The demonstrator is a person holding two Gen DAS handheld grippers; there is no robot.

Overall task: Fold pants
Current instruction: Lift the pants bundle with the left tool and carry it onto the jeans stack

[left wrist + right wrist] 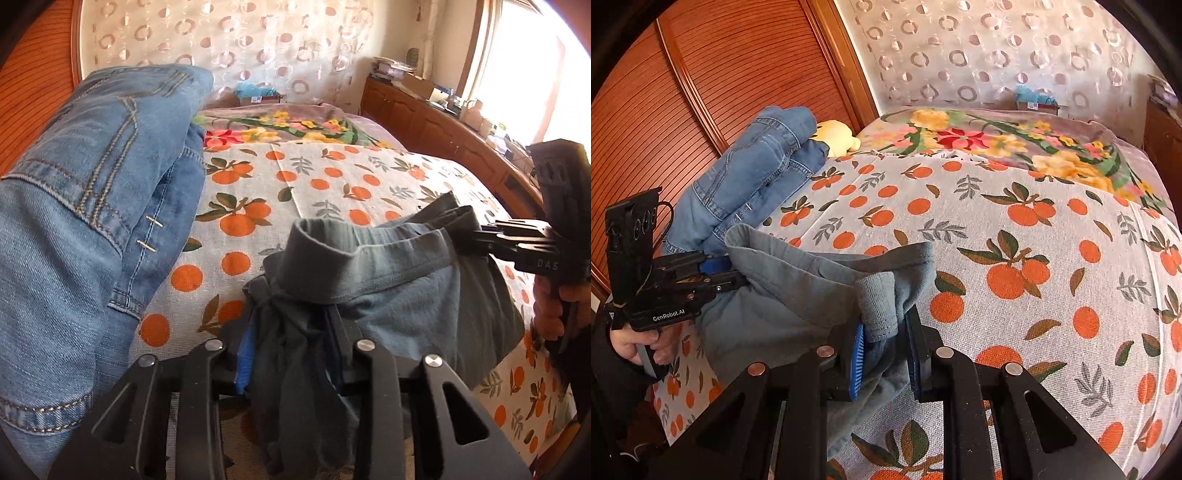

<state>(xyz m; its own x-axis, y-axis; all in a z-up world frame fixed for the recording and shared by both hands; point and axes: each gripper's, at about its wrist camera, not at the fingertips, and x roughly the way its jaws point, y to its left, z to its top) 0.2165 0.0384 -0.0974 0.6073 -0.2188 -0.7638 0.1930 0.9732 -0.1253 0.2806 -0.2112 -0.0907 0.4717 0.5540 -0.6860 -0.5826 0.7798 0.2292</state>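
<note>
While the bed with its orange-print cover carries everything, the folded blue jeans lie along its left edge by the wooden headboard wall, likely set aside as finished work. Nearer the front edge, the grey-green pants hang lifted between the two tools, waistband uppermost, probably stretched so they can be laid flat and folded. The left gripper is pinching a bunched end of the waistband, cloth filling the gap between its pads. The right gripper is likewise clamped on a gathered fold at the other end. Only the right wrist view shows a yellow plush toy behind the jeans and the person's hand on the left tool. Only the left wrist view shows the cluttered wooden cabinet under the bright window.
</note>
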